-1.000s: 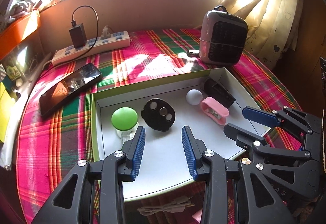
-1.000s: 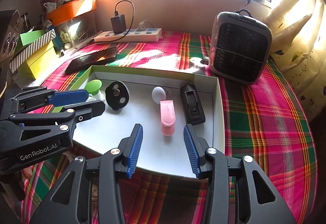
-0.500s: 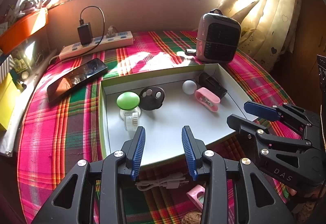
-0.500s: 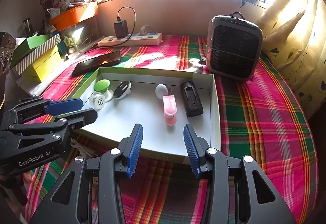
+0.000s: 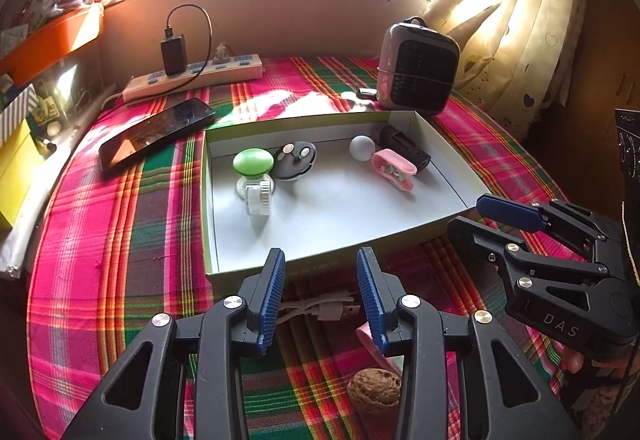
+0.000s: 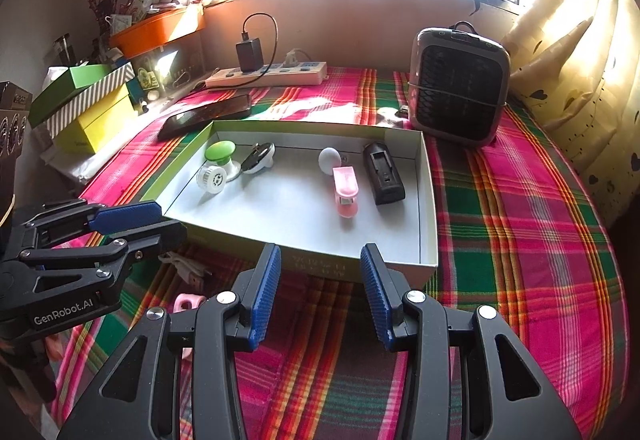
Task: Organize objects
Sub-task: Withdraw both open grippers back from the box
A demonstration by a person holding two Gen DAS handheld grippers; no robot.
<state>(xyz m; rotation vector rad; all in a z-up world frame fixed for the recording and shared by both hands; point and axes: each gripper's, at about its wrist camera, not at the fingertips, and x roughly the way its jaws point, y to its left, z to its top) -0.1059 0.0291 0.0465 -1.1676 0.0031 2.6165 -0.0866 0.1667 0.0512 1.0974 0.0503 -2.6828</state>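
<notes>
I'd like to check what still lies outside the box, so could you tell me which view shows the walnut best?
The left wrist view: the walnut lies in plain sight on the cloth, between the left gripper arms, near the box. The right wrist view does not show it at all.

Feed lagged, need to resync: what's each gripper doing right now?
Left gripper: open, holding nothing, above the cable in front of the box.
Right gripper: open, holding nothing.

Plaid-covered table [image 5: 100, 240], shallow box [image 5: 320, 268], phone [image 5: 156, 131], power strip [image 5: 192, 77], walnut [image 5: 374, 392]
</notes>
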